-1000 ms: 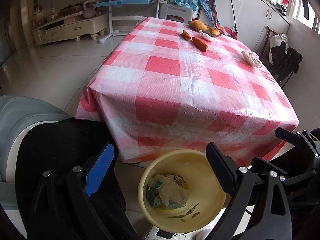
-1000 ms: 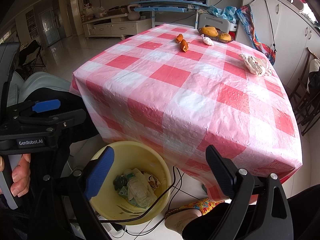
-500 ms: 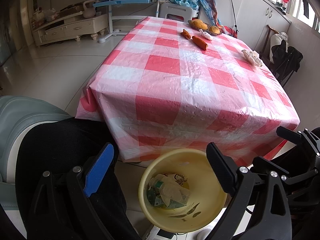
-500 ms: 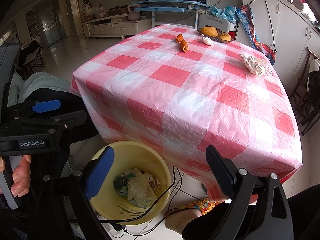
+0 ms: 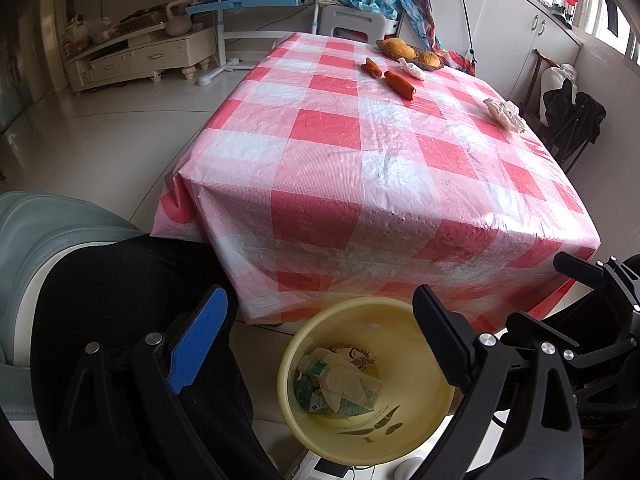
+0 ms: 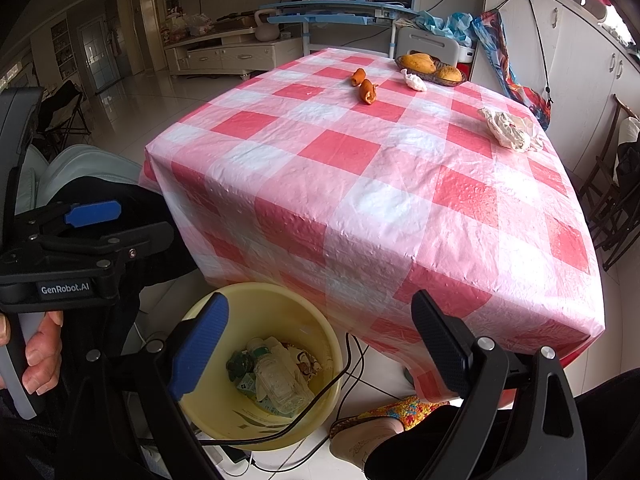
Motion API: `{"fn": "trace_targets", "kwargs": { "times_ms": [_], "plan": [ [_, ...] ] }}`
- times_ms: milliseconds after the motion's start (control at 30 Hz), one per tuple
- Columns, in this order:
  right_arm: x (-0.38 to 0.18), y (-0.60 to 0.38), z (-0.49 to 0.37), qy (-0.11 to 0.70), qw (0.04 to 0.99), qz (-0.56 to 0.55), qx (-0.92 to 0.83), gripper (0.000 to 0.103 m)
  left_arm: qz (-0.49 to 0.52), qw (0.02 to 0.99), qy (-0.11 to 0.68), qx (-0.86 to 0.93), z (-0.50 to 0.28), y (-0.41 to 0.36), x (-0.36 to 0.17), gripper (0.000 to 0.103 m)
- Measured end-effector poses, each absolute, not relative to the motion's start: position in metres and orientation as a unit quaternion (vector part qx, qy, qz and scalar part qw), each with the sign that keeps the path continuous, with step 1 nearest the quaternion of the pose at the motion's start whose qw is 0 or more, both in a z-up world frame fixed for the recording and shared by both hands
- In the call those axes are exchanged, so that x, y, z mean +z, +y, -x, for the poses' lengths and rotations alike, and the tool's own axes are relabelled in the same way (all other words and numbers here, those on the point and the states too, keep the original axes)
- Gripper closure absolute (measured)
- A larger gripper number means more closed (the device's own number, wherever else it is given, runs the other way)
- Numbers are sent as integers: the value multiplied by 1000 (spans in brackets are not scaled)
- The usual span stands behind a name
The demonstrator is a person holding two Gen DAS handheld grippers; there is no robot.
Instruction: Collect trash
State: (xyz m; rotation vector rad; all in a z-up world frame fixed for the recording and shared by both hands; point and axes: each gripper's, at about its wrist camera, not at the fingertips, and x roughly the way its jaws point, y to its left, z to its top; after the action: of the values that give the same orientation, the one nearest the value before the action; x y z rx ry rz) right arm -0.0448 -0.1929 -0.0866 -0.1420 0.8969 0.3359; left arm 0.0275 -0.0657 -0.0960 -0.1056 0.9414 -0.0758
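A yellow bin (image 5: 416,432) (image 6: 320,320) stands on the floor at the table's near edge, holding a crushed plastic bottle (image 5: 340,380) (image 6: 280,384) and wrappers. My left gripper (image 5: 320,320) hangs open above it with nothing between its fingers. My right gripper (image 6: 320,328) is open too, also over the bin. On the red-checked tablecloth (image 5: 360,168) (image 6: 360,184) lie a crumpled white wad (image 5: 505,114) (image 6: 510,130) at the far right, a smaller white scrap (image 5: 413,70) (image 6: 415,81) by the fruit dish, and two orange peel pieces (image 5: 400,85) (image 6: 367,92).
A dish of orange fruit (image 5: 408,53) (image 6: 430,67) sits at the table's far end. A pale chair (image 5: 48,224) is at left, dark folding chairs (image 6: 612,200) at right. Cables (image 6: 352,364) run past the bin. The left gripper's body (image 6: 80,256) and a hand (image 6: 40,356) show at left.
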Motion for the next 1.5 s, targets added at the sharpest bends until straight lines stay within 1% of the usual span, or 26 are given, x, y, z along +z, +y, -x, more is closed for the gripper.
{"fn": "trace_targets", "kwargs": {
  "times_ms": [833, 1067, 1167, 1267, 1500],
  "plan": [
    [-86, -194, 44, 431, 885, 67, 162, 14, 49, 888, 455, -37, -33, -72, -95, 12],
    [-70, -209, 41, 414, 897, 27, 155, 14, 118, 900, 418, -31, -27, -33, -82, 12],
    [-60, -216, 38, 404, 904, 22, 140, 14, 125, 907, 401, -23, -27, -22, -72, 12],
    [-54, -229, 28, 397, 910, 18, 120, 14, 115, 911, 395, -32, -36, -17, -62, 12],
    [-44, -265, -17, 391, 917, 4, 74, 14, 100, 907, 404, -57, -77, -42, -49, 12]
  ]
}}
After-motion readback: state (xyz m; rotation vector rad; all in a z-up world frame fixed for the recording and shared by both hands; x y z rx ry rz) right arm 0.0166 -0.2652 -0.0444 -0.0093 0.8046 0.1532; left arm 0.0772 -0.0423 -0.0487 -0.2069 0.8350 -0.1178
